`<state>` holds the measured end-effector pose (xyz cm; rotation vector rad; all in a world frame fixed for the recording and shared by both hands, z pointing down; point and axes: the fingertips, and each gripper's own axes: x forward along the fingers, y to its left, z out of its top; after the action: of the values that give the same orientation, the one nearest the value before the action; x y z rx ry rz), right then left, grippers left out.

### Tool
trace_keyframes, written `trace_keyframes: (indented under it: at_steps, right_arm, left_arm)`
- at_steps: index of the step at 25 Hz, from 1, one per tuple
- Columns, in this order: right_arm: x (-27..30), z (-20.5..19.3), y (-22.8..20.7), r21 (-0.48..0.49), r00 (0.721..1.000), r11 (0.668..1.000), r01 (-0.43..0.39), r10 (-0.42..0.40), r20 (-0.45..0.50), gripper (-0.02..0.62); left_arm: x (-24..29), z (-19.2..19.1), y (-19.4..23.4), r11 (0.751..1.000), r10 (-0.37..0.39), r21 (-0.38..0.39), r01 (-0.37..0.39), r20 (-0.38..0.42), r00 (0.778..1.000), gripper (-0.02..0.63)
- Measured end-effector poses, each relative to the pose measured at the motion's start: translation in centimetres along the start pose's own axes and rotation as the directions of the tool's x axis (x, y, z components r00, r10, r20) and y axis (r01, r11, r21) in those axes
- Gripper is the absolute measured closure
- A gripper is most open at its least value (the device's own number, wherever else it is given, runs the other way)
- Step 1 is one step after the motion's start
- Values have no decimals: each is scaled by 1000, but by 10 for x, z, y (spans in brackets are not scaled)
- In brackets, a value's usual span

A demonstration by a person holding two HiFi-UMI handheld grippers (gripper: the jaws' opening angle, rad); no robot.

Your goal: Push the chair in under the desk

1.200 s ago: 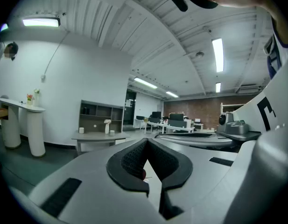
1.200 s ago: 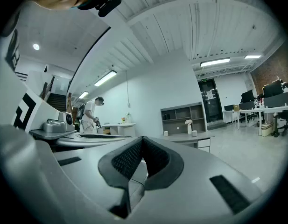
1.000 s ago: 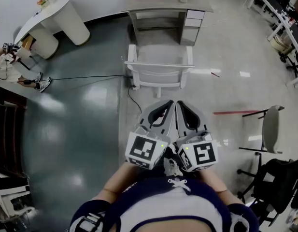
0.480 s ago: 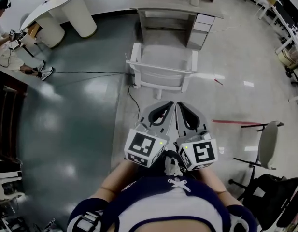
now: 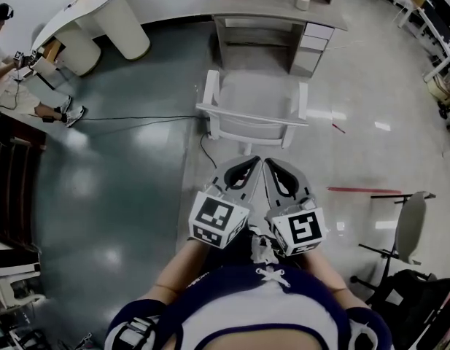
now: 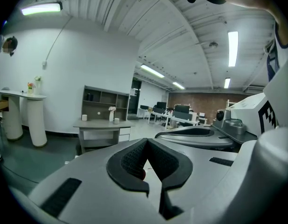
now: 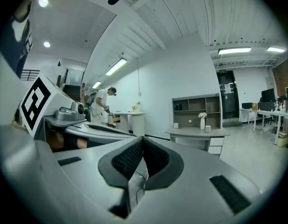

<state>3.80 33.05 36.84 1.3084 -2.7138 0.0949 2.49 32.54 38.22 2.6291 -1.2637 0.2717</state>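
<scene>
A white chair [image 5: 256,110] stands on the floor in the head view, its back toward me, a short way out from the grey desk [image 5: 277,9]. The desk [image 6: 102,123] also shows far off in the left gripper view and, as the desk [image 7: 200,133], in the right gripper view. My left gripper [image 5: 252,162] and right gripper [image 5: 274,163] are held side by side close to my body, short of the chair's back and not touching it. Both are shut with nothing between the jaws.
A round white counter [image 5: 101,9] stands at the far left, with a person [image 5: 9,49] beside it. A black cable [image 5: 137,117] runs across the floor to the chair. A dark office chair [image 5: 407,228] stands at the right. White tables [image 5: 432,20] line the far right.
The head view has shifted forward: the chair and desk sit lower and nearer in the frame. The two grippers keep the same pose together, both still shut.
</scene>
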Motion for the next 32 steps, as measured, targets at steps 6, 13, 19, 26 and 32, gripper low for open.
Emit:
trace_keyframes:
  at_steps: [6, 13, 19, 26, 32]
  right_arm:
    - [50, -10, -23, -34, 998, 999, 0, -3, -67, 586]
    - [94, -28, -42, -65, 990, 998, 23, -32, -141, 584]
    - [125, -47, -49, -144, 978, 990, -7, -23, -208, 584]
    - [157, -71, -52, -219, 952, 975, -43, -27, -304, 584]
    - [181, -92, -56, -315, 921, 945, -84, -47, -387, 583]
  left_arm:
    - [37, -1, 42, 1000, -26, 2, 26, -38, 999, 600]
    - [70, -13, 78, 999, -29, 40, 33, -108, 994, 598]
    - [90, -34, 103, 994, -27, 99, 47, -197, 980, 598]
    - [106, -64, 129, 984, -39, 153, 90, -305, 952, 598]
    - [119, -85, 147, 959, -44, 242, 147, -387, 921, 587]
